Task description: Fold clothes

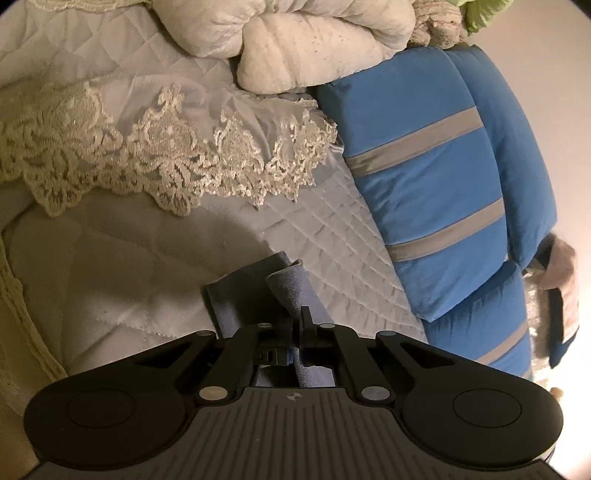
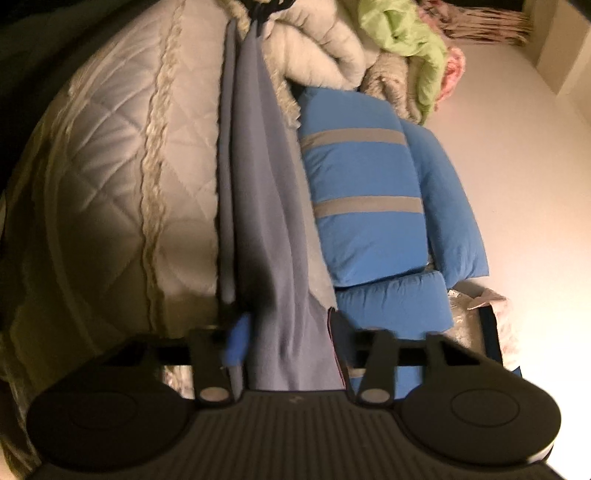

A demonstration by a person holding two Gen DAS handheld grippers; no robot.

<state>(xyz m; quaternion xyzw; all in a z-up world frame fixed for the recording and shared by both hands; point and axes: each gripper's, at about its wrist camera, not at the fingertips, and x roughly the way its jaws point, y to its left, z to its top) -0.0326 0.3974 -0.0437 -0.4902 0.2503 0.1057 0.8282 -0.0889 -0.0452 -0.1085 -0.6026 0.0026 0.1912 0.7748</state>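
A blue-grey garment [image 2: 266, 206] is stretched in a long narrow band over the quilted bed. Its near end runs between the fingers of my right gripper [image 2: 288, 332]; the blue pad [image 2: 238, 339] on the left and the dark finger [image 2: 340, 332] on the right close against the bunched cloth. The far end hangs from my left gripper [image 2: 260, 13] at the top of the right wrist view. In the left wrist view, my left gripper [image 1: 299, 317] is shut on a folded corner of the same garment [image 1: 291, 288], just above the bedspread.
A white quilted bedspread [image 1: 122, 280] with a lace trim [image 1: 166, 158] covers the bed. Blue pillows with grey stripes [image 1: 424, 158] lie along the right side, a rolled white duvet [image 1: 295, 33] beyond them. Green cloth [image 2: 410, 33] lies by the pale wall [image 2: 517, 166].
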